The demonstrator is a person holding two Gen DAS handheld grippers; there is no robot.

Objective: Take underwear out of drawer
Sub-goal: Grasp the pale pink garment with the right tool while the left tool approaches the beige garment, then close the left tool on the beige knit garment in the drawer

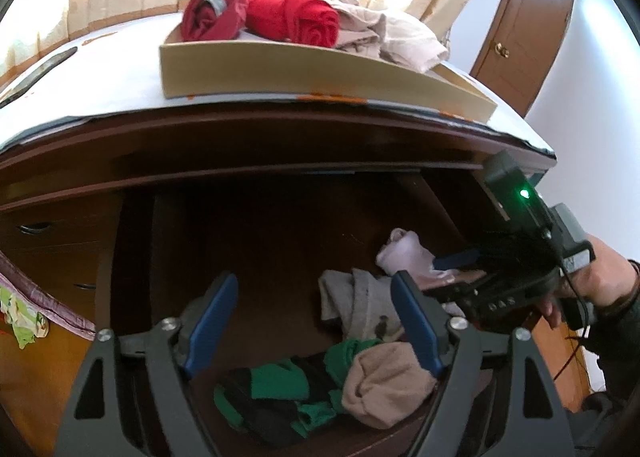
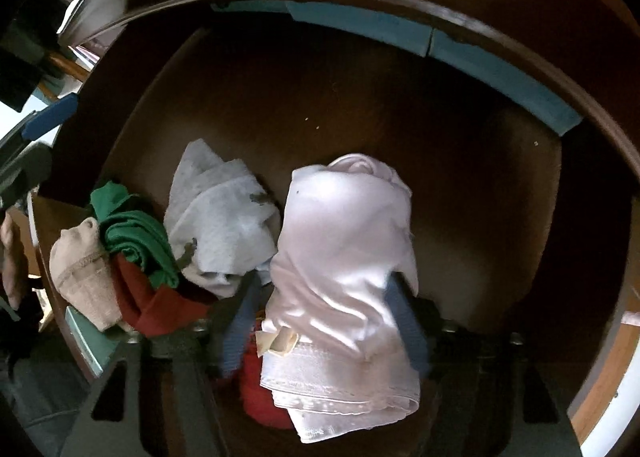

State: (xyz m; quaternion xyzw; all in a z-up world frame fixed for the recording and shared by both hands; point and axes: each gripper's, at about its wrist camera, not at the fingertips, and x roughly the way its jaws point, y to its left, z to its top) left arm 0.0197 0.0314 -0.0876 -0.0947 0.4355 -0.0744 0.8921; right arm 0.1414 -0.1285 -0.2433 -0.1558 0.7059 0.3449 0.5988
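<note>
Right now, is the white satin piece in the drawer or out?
In. The white satin piece sits between the right hand-held gripper fingers, low inside the drawer, beside the grey piece. Firm grip: cannot tell.

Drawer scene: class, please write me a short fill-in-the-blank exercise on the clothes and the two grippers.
1. The right gripper has its fingers around the shiny ____ garment.
2. The left gripper holds ____.
3. The rolled bright red garment lies in the ____ on the dresser top.
4. Beside the beige piece lies a black and ____ one.

Missing: white; nothing; tray; green
</note>
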